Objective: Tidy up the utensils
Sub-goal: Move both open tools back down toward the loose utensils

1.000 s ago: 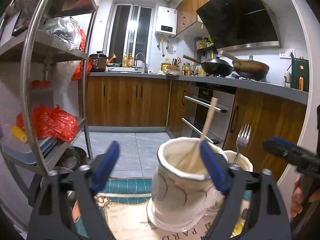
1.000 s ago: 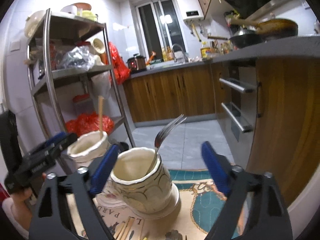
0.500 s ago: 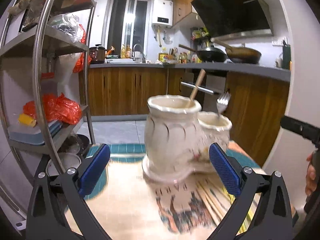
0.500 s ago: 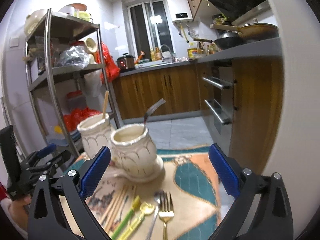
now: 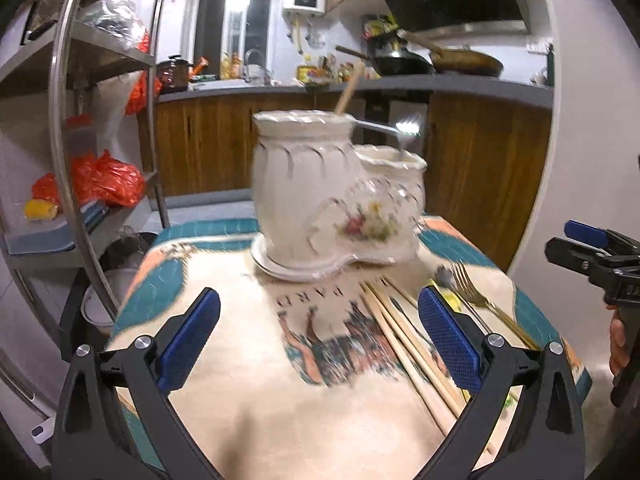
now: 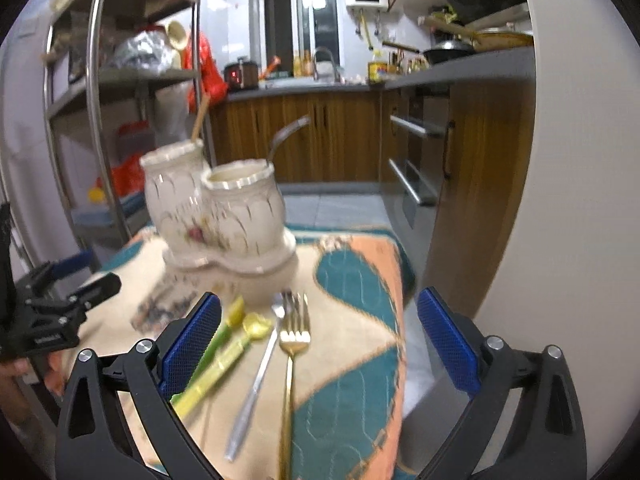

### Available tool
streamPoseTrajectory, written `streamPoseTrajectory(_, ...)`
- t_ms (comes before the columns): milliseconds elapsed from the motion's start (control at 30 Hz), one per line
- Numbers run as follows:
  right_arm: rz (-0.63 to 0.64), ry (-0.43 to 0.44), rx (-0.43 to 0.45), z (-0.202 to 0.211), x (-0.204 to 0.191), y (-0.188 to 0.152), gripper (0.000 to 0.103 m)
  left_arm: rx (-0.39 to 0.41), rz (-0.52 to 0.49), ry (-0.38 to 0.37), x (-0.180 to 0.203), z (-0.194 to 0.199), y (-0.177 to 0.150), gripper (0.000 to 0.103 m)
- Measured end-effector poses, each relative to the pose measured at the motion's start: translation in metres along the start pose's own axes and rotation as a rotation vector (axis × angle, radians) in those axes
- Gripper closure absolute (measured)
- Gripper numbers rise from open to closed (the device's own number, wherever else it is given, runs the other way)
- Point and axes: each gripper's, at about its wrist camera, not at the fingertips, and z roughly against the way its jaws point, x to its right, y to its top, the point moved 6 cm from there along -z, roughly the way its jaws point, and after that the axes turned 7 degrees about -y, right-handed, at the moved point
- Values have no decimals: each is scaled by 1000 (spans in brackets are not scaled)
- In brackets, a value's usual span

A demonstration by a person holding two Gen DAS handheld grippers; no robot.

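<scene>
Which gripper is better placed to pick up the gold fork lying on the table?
Right. The right gripper is open with the gold fork between its fingers; the open left gripper faces the wooden chopsticks.

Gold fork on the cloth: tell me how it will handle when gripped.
The gold fork looks like thin polished metal: probably stiff, light and slippery between pads. It lies flat beside the spoon, so the right gripper may nudge both.

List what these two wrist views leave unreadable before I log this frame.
- Tall jar interior: hidden by its own wall in the left view; only one wooden stick pokes out.
- Print on the cloth: motion-blurred in the left view.
- Gold fork handle end: cut off by the right view's bottom edge.
- Chopsticks: count smeared, partly behind the left gripper finger.
</scene>
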Motion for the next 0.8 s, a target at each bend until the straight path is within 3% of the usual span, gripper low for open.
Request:
streamPoseTrajectory(400,36,-11,-181,-36,4,-32,5,-147,-39,-7,16,-26,-21,6)
streamPoseTrajectory(667,54,16,-218,-44,1,-46,6,-225,-107,21,24,-39,-33,6)
streamPoseTrajectory(800,60,39,-236,-46,-1,-51,11,-254,-135,31,27,-43,-35,8)
